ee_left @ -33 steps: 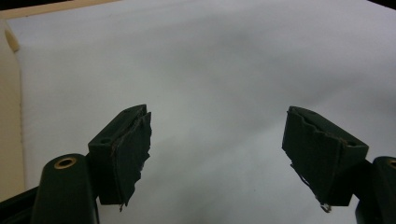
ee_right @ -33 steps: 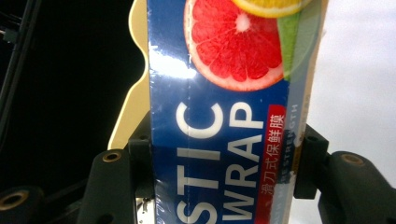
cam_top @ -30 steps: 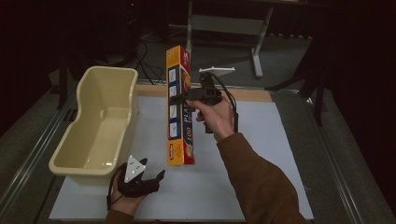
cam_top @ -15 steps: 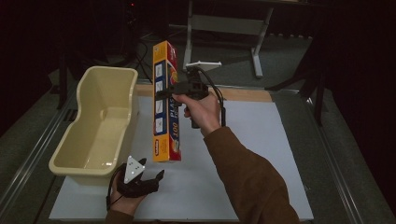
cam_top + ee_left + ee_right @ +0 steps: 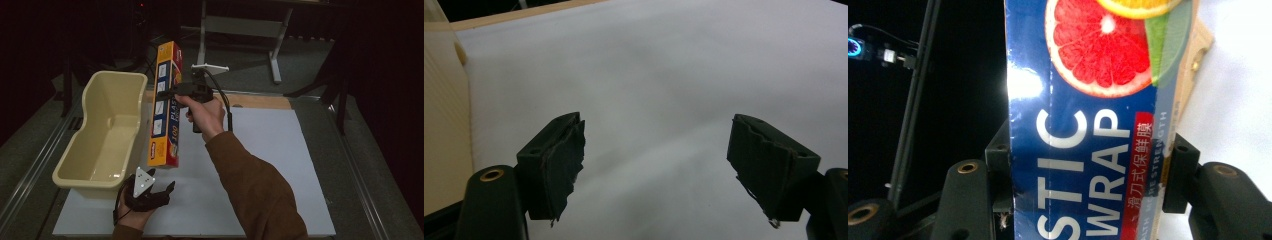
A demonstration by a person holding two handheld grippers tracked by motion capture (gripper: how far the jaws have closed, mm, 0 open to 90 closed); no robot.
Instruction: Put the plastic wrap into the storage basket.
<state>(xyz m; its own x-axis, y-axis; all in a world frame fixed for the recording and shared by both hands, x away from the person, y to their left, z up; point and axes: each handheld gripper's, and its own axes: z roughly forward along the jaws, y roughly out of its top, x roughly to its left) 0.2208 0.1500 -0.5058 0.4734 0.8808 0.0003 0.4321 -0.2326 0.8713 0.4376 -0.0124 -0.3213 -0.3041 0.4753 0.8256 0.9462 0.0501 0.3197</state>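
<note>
Your right gripper (image 5: 172, 95) pinches the plastic wrap box (image 5: 165, 105) upright beside the tub (image 5: 107, 130); your left gripper (image 5: 656, 165), near, stands spread.

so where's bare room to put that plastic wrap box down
The white mat lies bare to the right of the sleeve, out to its right edge, and also between the tub and the right hand. The cream tub is empty too. It is crowded at the near left corner, where the left tongs rest open. The right tongs grip the plastic wrap box.
</note>
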